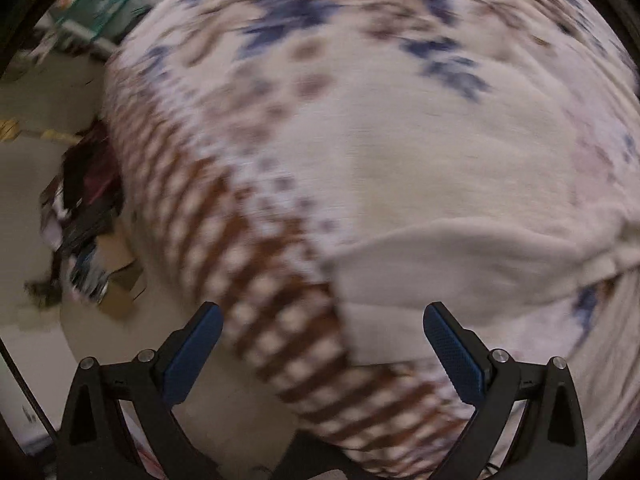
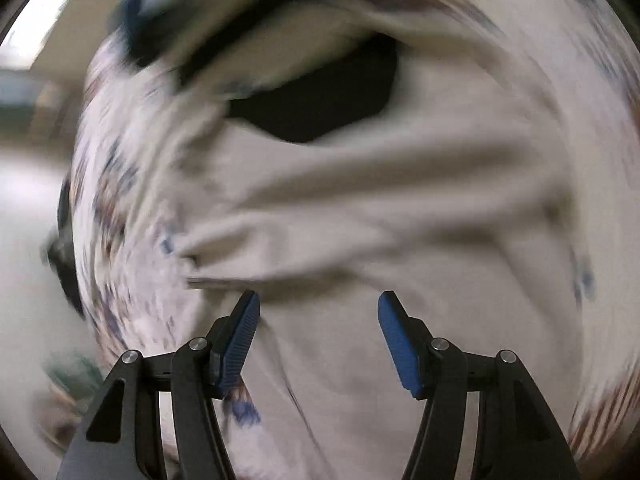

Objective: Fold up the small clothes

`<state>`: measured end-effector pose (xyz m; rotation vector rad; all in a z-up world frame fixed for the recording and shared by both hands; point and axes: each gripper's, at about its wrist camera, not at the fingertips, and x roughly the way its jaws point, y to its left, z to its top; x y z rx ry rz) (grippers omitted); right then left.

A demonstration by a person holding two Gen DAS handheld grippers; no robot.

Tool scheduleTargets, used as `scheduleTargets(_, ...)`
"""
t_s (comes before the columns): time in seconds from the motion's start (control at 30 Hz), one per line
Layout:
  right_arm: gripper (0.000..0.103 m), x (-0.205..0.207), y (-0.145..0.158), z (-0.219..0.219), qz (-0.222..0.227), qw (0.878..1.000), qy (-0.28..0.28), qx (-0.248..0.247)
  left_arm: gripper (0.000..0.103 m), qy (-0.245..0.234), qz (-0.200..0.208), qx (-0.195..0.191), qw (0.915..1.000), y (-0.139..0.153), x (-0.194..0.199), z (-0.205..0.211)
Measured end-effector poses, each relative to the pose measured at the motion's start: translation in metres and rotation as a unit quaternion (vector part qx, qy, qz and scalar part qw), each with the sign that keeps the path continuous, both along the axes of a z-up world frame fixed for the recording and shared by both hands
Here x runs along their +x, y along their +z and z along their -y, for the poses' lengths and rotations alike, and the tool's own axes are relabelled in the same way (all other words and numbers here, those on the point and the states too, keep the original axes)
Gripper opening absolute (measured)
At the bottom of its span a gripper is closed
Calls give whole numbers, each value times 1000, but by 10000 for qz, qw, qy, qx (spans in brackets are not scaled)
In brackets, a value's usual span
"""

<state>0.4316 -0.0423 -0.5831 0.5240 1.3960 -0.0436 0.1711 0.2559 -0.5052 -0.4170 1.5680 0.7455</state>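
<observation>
Both wrist cameras look forward along their own fingers, very near the cloth. The cream garment [image 1: 460,184] [image 2: 380,216] fills both frames and is the shared part.

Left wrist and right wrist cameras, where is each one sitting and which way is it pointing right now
Left wrist: on the left gripper, looking along its open fingers at the patterned cloth.
Right wrist: on the right gripper, looking along its open fingers at a plain cream garment, heavily blurred.
Shared: what looks like the same cream fabric and cloth.
</observation>
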Motion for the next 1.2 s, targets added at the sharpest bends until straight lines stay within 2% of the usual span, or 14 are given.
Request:
scheduleTargets(0.03,64,11,6,-26,233,9969,610,-440,102,124,23,31,9999,1,-6,-7)
scheduleTargets(0.07,64,19,11,-64,525,9798,1606,-1069,102,220,54,55,9997,2,-9,-11)
scheduleTargets(0.1,64,23,11,-87,646,9659,2094,-1379,102,313,87,94,9994,3,-14,-16)
scheduleTargets(0.2,61,17,-6,-155,893,8792,3970,-2479,102,414,151,183,9989,4,-22,-26)
scheduleTargets(0.23,40,19,-10,-165,921,8655,4173,-2613,102,426,169,207,9987,4,-24,-29)
scheduleTargets(0.27,4,16,-17,-173,939,8452,4430,-2838,102,436,202,215,9986,5,-26,-31)
scheduleTargets(0.3,3,14,-19,-175,959,8359,4555,-2907,102,455,225,220,9985,5,-31,-33)
scheduleTargets(0.47,2,-12,6,-186,1587,8091,4845,-2922,102,581,353,-7,9977,3,-44,-39)
scheduleTargets(0.53,2,-32,17,-182,1640,8054,4943,-2829,102,601,352,-95,9975,1,-46,-39)
scheduleTargets(0.6,2,-53,24,-190,1626,7950,5156,-2751,102,611,358,-167,9973,1,-45,-33)
scheduleTargets(0.8,2,-156,31,-187,1238,7595,5945,-2332,102,566,403,-271,9972,-3,-43,-25)
scheduleTargets(0.93,2,-217,10,-186,798,7422,6330,-2052,102,562,407,-309,9971,-2,-40,-16)
scheduleTargets(1.13,2,-260,-17,-182,344,7303,6536,-1956,102,503,365,-387,9973,0,-41,-7)
scheduleTargets(1.2,3,-261,-28,-177,-73,7353,6488,-1960,102,590,442,-513,9960,2,-43,-6)
